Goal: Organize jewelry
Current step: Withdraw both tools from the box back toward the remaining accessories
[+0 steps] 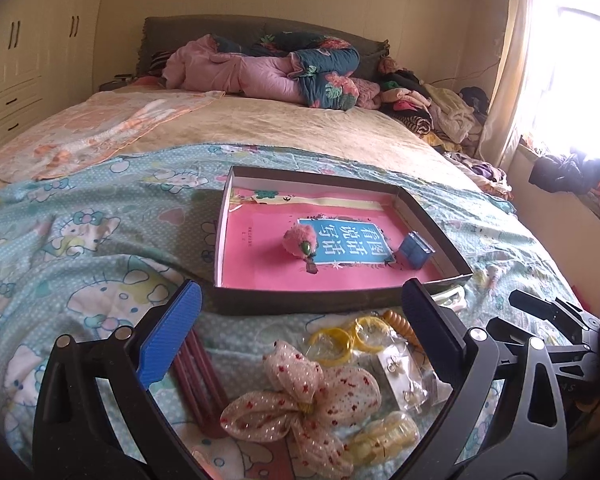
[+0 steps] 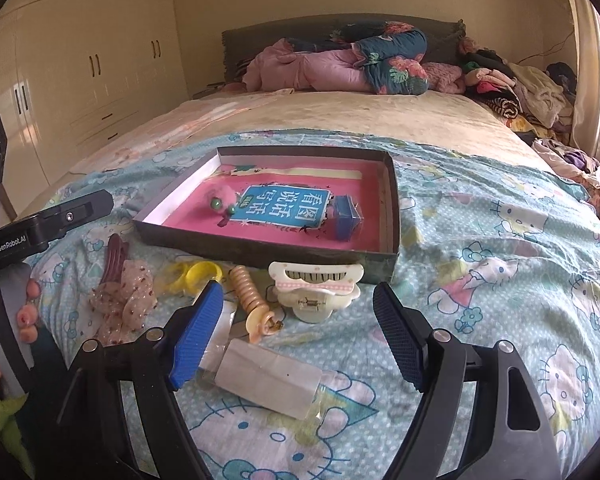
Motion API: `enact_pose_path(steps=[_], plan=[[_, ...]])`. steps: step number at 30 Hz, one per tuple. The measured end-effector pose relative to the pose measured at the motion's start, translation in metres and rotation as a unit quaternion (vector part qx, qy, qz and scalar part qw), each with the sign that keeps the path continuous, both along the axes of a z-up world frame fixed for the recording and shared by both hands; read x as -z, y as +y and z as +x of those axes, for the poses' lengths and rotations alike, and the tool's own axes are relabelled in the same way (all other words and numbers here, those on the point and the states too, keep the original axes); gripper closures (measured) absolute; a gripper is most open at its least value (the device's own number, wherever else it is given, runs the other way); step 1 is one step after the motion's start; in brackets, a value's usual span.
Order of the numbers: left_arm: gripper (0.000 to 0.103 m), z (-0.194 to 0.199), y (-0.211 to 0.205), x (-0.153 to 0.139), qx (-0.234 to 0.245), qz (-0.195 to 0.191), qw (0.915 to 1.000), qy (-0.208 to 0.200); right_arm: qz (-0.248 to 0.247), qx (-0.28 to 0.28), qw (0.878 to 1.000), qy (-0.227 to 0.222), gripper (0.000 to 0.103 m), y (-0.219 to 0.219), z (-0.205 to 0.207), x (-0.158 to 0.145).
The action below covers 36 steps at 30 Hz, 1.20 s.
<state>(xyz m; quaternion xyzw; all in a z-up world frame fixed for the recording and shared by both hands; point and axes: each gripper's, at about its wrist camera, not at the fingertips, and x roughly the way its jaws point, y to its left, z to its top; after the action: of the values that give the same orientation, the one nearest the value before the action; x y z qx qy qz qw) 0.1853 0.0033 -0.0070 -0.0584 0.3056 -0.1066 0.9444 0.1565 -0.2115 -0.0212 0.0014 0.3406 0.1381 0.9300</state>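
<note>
Pink-lined shallow box [image 1: 340,304] holds sorted pieces, so we hover both grippers, left gripper [image 1: 300,328] and right gripper [image 2: 300,332], jaws spread and empty, over the loose hair accessories [image 1: 304,392] on the bed [image 2: 500,240].

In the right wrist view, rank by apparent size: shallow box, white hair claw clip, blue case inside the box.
1. shallow box, largest.
2. white hair claw clip.
3. blue case, smallest, though it lies farther from the camera.

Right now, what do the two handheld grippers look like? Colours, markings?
Both match: the left gripper and right gripper have black Y-shaped frames with silver pivot screws, one ribbed blue pad and one black textured pad each. The left body reads "GenRobot.AI" in white, with a grey handle.
</note>
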Motion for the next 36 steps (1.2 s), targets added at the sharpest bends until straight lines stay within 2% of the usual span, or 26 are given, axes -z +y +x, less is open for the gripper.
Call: enact_pose_path(steps=[13, 20, 21, 22, 23, 30, 36], plan=[[0.012, -0.024, 0.000, 0.011, -0.002, 0.018, 0.9998, 0.011, -0.008, -0.028, 0.999, 0.017, 0.028, 0.006, -0.025, 0.015], [0.012, -0.032, -0.003, 0.026, 0.002, 0.024, 0.9992, 0.032, -0.008, -0.037, 0.999, 0.035, 0.028, 0.004, -0.031, 0.029], [0.012, -0.033, -0.004, 0.029, 0.003, 0.025, 0.9990, 0.037, -0.009, -0.039, 0.999, 0.036, 0.025, 0.004, -0.032, 0.030], [0.012, -0.034, -0.004, 0.032, 0.002, 0.026, 0.9988, 0.042, -0.011, -0.040, 0.998, 0.036, 0.015, 0.004, -0.033, 0.032], [0.012, -0.034, -0.004, 0.034, 0.002, 0.026, 0.9986, 0.046, -0.012, -0.039, 0.999, 0.033, 0.013, 0.004, -0.035, 0.033], [0.012, -0.034, -0.008, 0.054, 0.005, 0.038, 0.9964, 0.075, -0.028, -0.047, 0.998, 0.034, 0.013, 0.008, -0.034, 0.043], [0.012, -0.026, -0.002, 0.068, -0.003, 0.028, 0.9938, 0.108, -0.059, -0.051, 0.996, 0.035, 0.012, 0.012, -0.022, 0.056]])
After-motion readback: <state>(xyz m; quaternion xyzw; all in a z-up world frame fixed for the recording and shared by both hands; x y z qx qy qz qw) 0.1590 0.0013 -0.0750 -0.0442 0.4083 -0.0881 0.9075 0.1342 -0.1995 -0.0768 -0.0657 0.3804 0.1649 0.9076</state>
